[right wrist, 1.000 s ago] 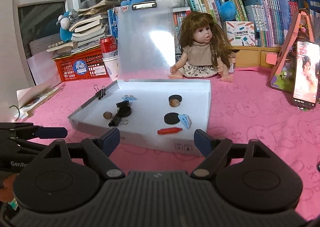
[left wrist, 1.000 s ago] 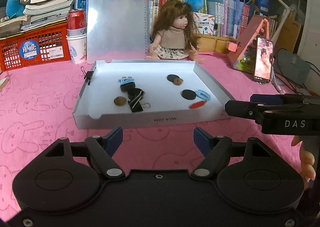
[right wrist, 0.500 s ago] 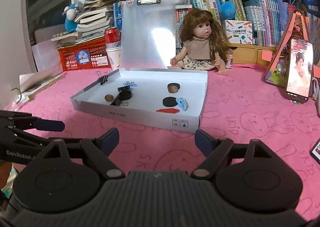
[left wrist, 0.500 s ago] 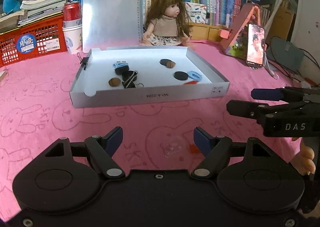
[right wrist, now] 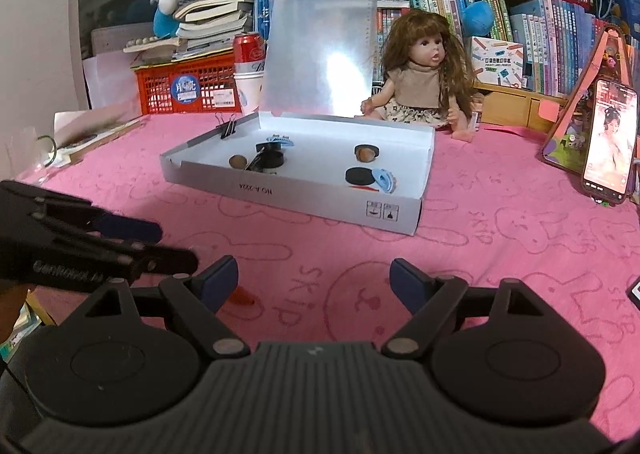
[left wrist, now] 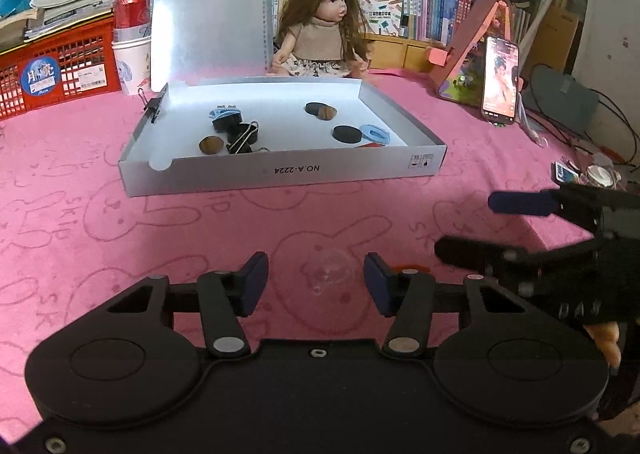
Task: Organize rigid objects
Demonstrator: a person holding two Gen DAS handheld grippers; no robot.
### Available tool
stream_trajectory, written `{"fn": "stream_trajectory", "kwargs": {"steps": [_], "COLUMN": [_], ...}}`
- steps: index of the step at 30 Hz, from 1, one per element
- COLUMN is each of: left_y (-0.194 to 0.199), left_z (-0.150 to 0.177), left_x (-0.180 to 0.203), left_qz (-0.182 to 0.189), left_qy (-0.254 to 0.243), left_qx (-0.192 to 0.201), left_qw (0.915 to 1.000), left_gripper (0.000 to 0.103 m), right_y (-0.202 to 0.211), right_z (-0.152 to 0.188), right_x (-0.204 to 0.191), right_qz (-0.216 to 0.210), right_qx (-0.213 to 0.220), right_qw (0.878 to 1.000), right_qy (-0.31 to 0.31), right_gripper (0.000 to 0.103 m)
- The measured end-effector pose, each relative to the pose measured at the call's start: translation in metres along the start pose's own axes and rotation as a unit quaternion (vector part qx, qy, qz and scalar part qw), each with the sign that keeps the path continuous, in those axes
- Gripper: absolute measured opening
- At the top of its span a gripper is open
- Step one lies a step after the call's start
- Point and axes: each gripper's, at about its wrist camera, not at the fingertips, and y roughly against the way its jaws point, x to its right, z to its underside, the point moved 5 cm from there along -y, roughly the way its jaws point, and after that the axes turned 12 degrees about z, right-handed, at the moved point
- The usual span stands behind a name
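A shallow white box (left wrist: 280,174) lies open on the pink cloth and holds black discs (left wrist: 346,133), brown nuts (left wrist: 211,144), a binder clip (left wrist: 243,139) and blue clips (left wrist: 375,133). A small clear dome-shaped piece (left wrist: 330,272) lies on the cloth in front of the box. My left gripper (left wrist: 316,282) is low over it; its jaws are closing, the clear piece lies between them and the pads stand apart from it. A small orange-red piece (left wrist: 405,267) lies just past its right finger. My right gripper (right wrist: 314,282) is open, with only cloth between its fingers.
A doll (left wrist: 324,34) sits behind the box beside an upright clipboard (left wrist: 212,10). At the left stand a red basket (left wrist: 56,70) and a can in a paper cup (left wrist: 130,42); at the right, a lit phone (left wrist: 500,82). Books line the back.
Both grippers have drawn back from the box and sunk toward the cloth. The clear piece has come into view between the left jaws, which have narrowed around it.
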Motion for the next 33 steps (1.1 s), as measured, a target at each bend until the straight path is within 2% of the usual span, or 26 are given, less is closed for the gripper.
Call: {"fn": "stream_trajectory", "kwargs": {"steps": [4, 5, 11, 19, 24, 31, 33], "left_y": [-0.012, -0.014, -0.015, -0.008, -0.006, -0.005, -0.005], "left_z": [-0.002, -0.003, -0.005, -0.009, -0.009, -0.008, -0.008], "left_x": [0.0, 0.0, 0.001, -0.012, -0.017, -0.018, -0.019], "left_qz": [0.005, 0.004, 0.001, -0.026, -0.031, -0.034, -0.036], "left_qy": [0.008, 0.007, 0.003, 0.012, 0.014, 0.016, 0.017], "left_qx": [-0.006, -0.007, -0.008, 0.0, -0.001, -0.001, -0.001], "left_qw": [0.9999, 0.9999, 1.0, 0.9996, 0.9994, 0.9993, 0.9992], "left_gripper": [0.035, 0.027, 0.025, 0.025, 0.025, 0.025, 0.025], "right_y": [-0.002, -0.001, -0.002, -0.008, -0.01, -0.007, -0.007], "right_z": [0.003, 0.003, 0.007, 0.009, 0.011, 0.013, 0.013], "right_x": [-0.006, -0.008, -0.023, -0.041, -0.049, -0.054, -0.055], "right_qz": [-0.006, -0.01, -0.025, -0.045, -0.052, -0.062, -0.057], "right_qx": [-0.003, -0.003, 0.0, 0.002, 0.0, -0.001, 0.0], "right_qw": [1.0, 1.0, 0.999, 0.997, 0.996, 0.995, 0.995], "right_qy": [0.01, 0.015, 0.048, 0.061, 0.073, 0.082, 0.085], "right_gripper": [0.09, 0.09, 0.09, 0.087, 0.072, 0.029, 0.025]}}
